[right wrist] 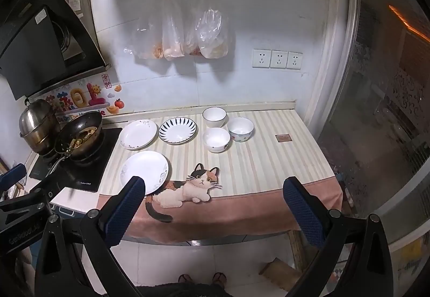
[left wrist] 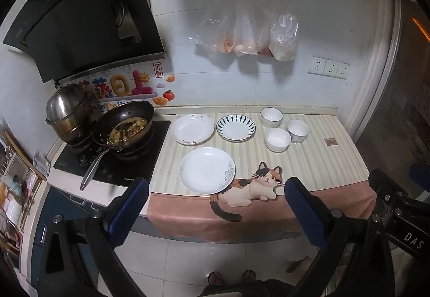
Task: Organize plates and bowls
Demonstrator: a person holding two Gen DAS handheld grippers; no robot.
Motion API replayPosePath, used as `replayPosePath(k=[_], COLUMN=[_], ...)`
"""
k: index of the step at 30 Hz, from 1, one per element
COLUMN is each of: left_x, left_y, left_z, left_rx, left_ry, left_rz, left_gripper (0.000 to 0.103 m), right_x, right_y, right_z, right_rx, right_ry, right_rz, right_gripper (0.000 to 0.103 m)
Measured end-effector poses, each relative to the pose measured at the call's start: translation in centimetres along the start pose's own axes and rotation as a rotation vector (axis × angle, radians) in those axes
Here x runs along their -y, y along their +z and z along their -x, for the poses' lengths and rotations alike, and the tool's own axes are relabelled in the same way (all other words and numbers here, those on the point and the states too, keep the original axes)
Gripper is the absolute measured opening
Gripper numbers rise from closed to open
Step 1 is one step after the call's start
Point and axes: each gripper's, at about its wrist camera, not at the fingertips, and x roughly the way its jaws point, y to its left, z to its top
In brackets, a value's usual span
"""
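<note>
Left wrist view
step: start of task, as I read it; nothing grasped, plates and bowls all lie apart on the counter (left wrist: 317,162).
left gripper (left wrist: 215,205): released, jaws spread wide, empty, held off the counter's front edge and tilted down at it.
plates: 3. Near plate (left wrist: 206,170) at the front, overlapping the cat print (left wrist: 250,189). Left plate (left wrist: 192,129) at the back, just beside the stove (left wrist: 113,162). Striped plate (left wrist: 236,127) right of it.
bowls: 3, clustered right of the striped plate. Back bowl (left wrist: 271,116), front bowl (left wrist: 277,139), right bowl (left wrist: 297,130).
other: wok (left wrist: 126,127) with food on the stove, steel pot (left wrist: 67,111) behind it. 3 sockets (left wrist: 329,68) on the wall; hanging bags (left wrist: 247,33), count unclear.

Right wrist view
right gripper (right wrist: 215,204): released, wide open, empty, also short of the counter (right wrist: 282,162).
plates: same 3. Near plate (right wrist: 144,172) partly behind the left finger (right wrist: 123,213); left plate (right wrist: 138,134) and striped plate (right wrist: 177,130) at the back.
bowls: same 3. Back bowl (right wrist: 214,116), front bowl (right wrist: 216,140), right bowl (right wrist: 240,129), close together; contact not clear.
next move (judgement): probably stack plates on one another and nest the bowls. Near plate is closest to the left gripper; thin rim needs a low edge pinch. Bowls suit the right gripper, gripping one wall.
risk: left plate sits by the stove; keep clear of the wok handle.
</note>
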Motion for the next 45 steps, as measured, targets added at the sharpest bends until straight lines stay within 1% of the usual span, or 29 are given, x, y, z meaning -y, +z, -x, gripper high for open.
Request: replayPosePath(k=[5, 10, 13, 45], left_x=[0.0, 0.0, 0.2, 0.4], left_y=[0.0, 0.0, 0.8, 1.1], left_z=[0.0, 0.0, -0.8, -1.4], left_rx=[-0.001, -0.015, -0.025, -0.016], left_ry=[0.001, -0.005, -0.005, -0.006], left_rz=[0.002, 0.002, 0.008, 0.011], left_gripper=[0.103, 0.103, 0.103, 0.103], right_x=[0.0, 0.1, 0.2, -0.3], right_y=[0.8, 0.7, 0.7, 0.7], right_z=[-0.3, -0.5, -0.6, -1.3], right_rx=[-0.003, -0.003, -0.003, -0.004], right_ry=[0.002, 0.003, 0.004, 0.009], right_rz=[0.002, 0.003, 0.000, -0.006], right_gripper=[0.103, 0.103, 0.103, 0.103])
